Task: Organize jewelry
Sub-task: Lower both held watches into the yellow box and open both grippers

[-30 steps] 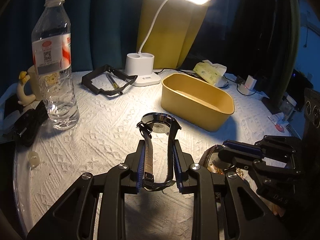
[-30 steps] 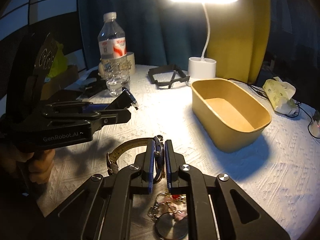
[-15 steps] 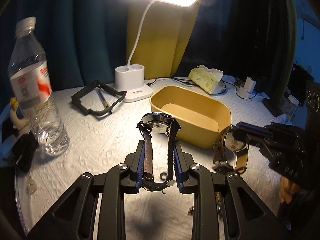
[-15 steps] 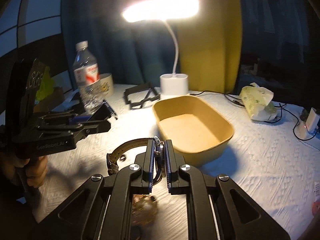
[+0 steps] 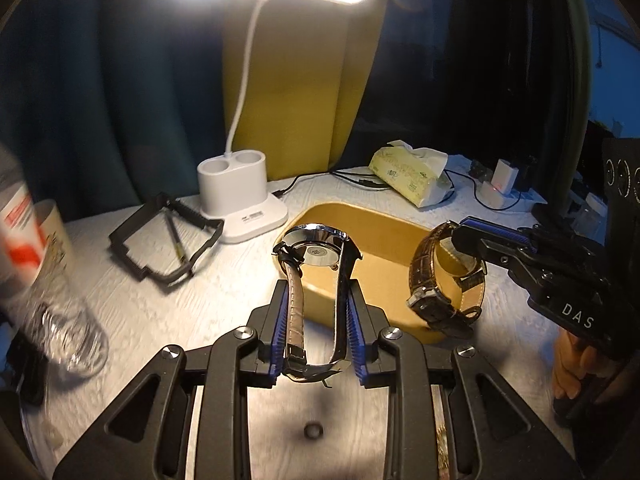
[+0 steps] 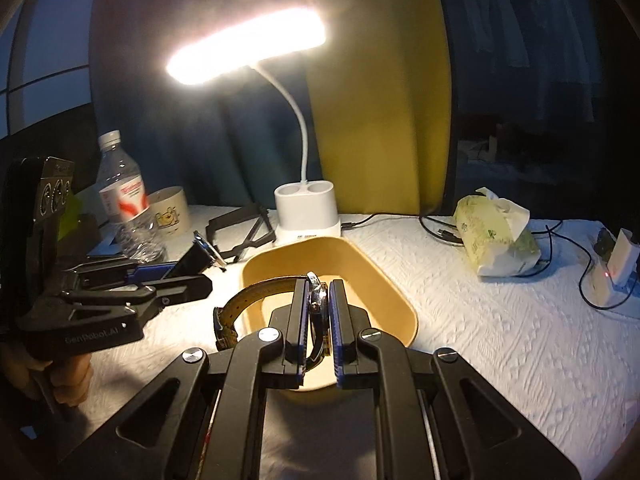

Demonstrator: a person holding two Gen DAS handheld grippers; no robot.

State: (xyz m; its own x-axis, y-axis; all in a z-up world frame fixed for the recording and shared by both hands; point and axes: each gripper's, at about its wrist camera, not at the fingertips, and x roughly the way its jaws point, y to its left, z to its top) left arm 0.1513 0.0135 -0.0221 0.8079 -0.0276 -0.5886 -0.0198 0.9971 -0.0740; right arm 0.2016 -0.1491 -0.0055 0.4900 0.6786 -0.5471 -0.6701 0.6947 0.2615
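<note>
My left gripper (image 5: 318,296) is shut on a black-strap watch (image 5: 316,246) with a silver case, held above the near rim of the yellow box (image 5: 384,224). My right gripper (image 6: 319,294) is shut on a brown-strap watch (image 6: 256,292), held over the yellow box (image 6: 372,268). In the left wrist view the brown watch (image 5: 424,276) hangs from the right gripper (image 5: 460,232) over the box's right side. The left gripper also shows in the right wrist view (image 6: 200,268). A small ring (image 5: 312,431) lies on the cloth below the left gripper.
A white desk lamp (image 5: 240,200) stands behind the box. A black frame (image 5: 164,236) with a pen lies left of it. A water bottle (image 6: 124,204) and a mug (image 6: 168,210) stand at the left. A tissue pack (image 6: 496,236) and cables lie at the right.
Both grippers have lifted their watches off the cloth and moved forward toward the yellow box. The right gripper's brown watch now hangs over the box.
</note>
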